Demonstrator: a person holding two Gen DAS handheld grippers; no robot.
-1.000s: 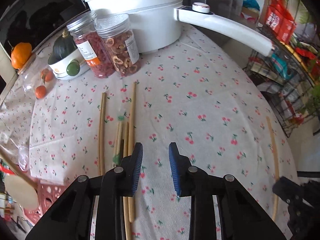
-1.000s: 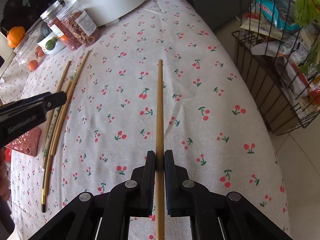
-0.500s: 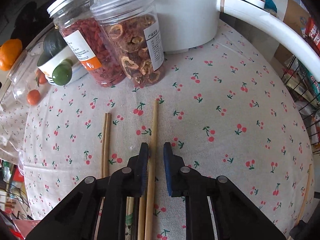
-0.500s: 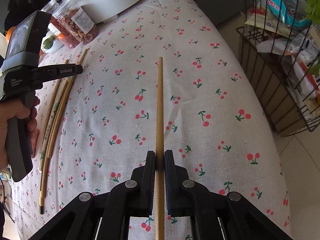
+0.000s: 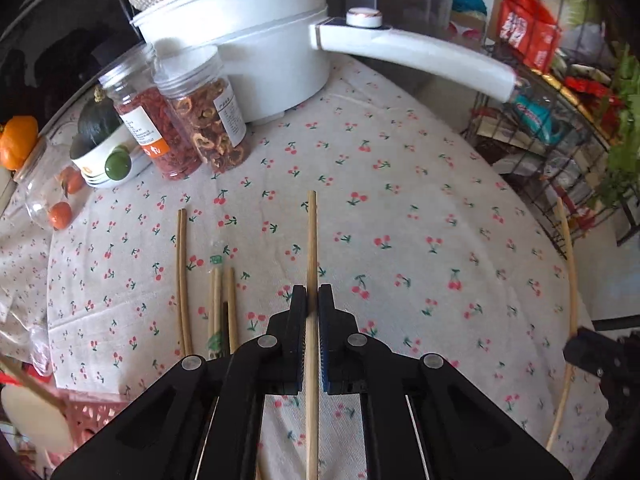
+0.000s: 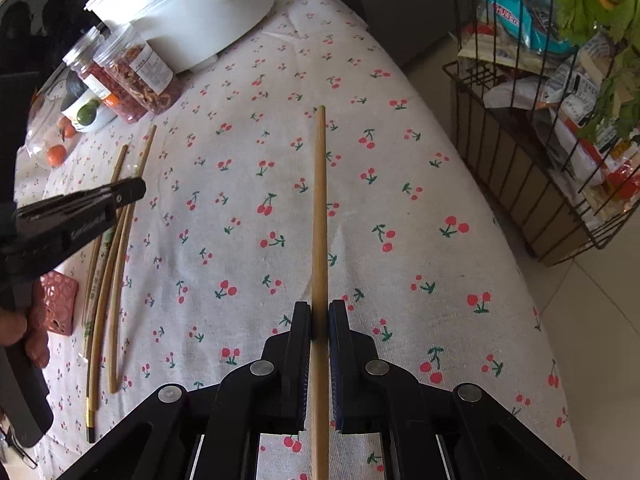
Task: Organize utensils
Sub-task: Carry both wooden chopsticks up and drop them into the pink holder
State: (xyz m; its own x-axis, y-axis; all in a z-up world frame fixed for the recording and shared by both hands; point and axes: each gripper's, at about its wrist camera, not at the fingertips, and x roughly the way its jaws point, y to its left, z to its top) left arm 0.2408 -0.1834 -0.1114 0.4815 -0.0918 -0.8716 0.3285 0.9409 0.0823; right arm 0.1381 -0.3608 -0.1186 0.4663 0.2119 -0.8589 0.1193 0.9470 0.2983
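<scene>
A: Looking past the right gripper (image 6: 319, 316), the cloth (image 6: 400, 184) falls away at its right edge just beside a wire rack (image 6: 520, 184). Bare cloth lies between the two grippers.

B: And on the left side?

A: Crowded at the far end. A white pot (image 5: 256, 56) stands at the back, its long handle (image 5: 412, 56) reaching out over the cloth. Two jars (image 5: 188, 112) stand just in front of the pot, with a bowl (image 5: 100, 160) beside them.

B: How do the grippers stand?

A: Both are closed tight, each on one stick. The left gripper (image 5: 312, 304) clamps a chopstick (image 5: 311, 248) between its pads, with no gap showing on either side. The right gripper pinches a second chopstick (image 6: 319, 208) the same way.

B: Which way do the sticks point?

A: Each runs straight ahead along its gripper's fingers, long axis pointing toward the pot end, the far tip hanging over the cloth. The back end of each passes under the gripper body and out of sight.

B: Where are the others?

A: Loose chopsticks (image 5: 218, 300) lie flat on the cloth just left of the left gripper, roughly parallel to the held one. A pink basket (image 5: 86, 416) shows at the near left corner.
</scene>
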